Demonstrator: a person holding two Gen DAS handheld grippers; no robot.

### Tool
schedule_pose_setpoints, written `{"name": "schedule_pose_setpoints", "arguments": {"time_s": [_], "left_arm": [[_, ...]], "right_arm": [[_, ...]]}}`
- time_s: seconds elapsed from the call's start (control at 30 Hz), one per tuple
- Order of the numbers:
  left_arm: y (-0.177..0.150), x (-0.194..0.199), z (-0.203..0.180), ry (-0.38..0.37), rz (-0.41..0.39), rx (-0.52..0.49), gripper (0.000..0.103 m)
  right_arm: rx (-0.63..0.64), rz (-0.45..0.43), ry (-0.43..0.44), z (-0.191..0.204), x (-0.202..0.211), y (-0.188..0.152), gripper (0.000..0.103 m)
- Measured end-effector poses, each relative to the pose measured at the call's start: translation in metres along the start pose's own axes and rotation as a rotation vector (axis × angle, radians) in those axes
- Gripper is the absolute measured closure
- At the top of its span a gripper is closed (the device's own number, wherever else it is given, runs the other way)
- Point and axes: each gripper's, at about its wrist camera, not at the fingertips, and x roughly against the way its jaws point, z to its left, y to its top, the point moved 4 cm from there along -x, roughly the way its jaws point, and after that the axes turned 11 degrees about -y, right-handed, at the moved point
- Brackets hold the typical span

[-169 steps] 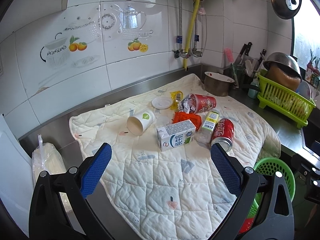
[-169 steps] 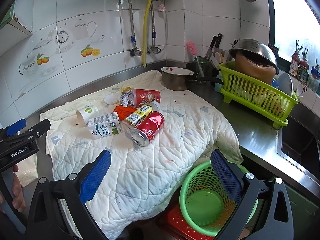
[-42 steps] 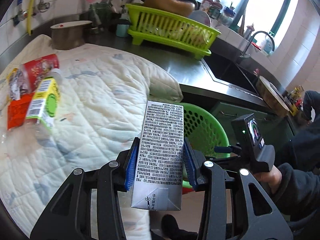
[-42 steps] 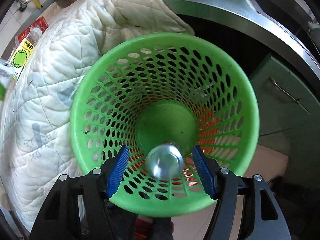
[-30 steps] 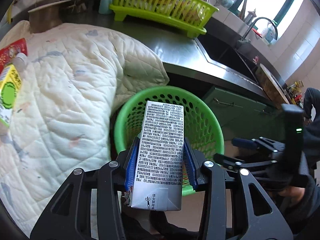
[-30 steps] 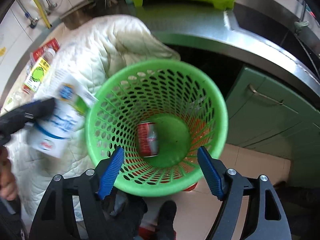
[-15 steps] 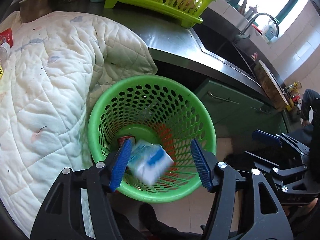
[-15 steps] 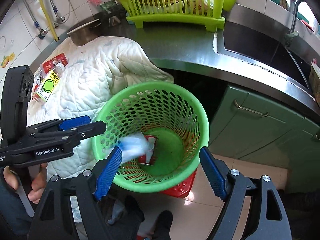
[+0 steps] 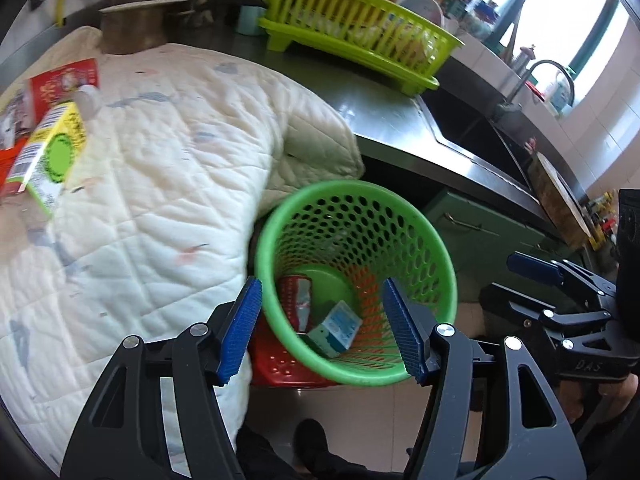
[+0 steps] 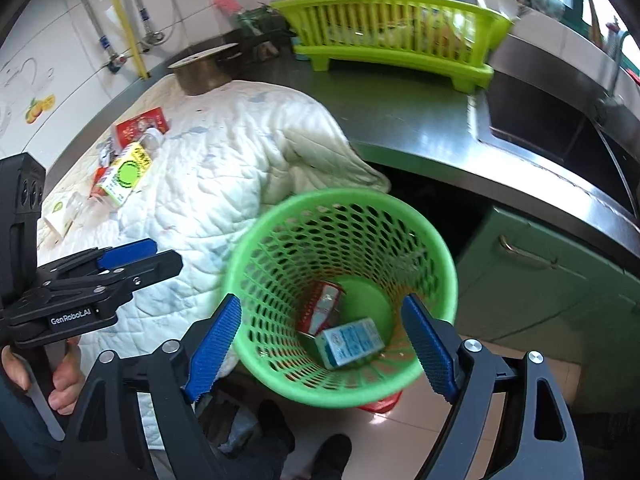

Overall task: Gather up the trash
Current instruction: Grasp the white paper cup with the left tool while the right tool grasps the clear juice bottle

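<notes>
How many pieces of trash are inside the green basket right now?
2. A red can lies against the bottom of the green basket, and a blue and white carton rests beside it, nearer the camera. Anything smaller beneath them would be hidden.

Daylight is pouring through the window, glaring off the steel desk; motion blur is smearing fisheye-curved edges.

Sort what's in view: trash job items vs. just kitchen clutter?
Job:
green basket
red can and milk carton, both in the basket
bottle with yellow label, red cup, paper cup, all on the quilt

Clutter:
dish rack
pot
sink
</notes>
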Motion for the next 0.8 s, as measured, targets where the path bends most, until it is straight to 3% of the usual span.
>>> {"name": "schedule_pose_setpoints", "arguments": {"time_s": [0.4,0.8], "left_arm": [[-0.001,0.089,0.081,0.179,-0.14,0.105,0.04],[0.013,0.2,0.196,0.471,-0.283,0.215,0.04]], "right_arm": [[0.156,-0.038,0.115,0.1,-0.007,0.046,0.022],[0.27,-0.025,0.214,0.2,-0.02,0.083,0.022]]}}
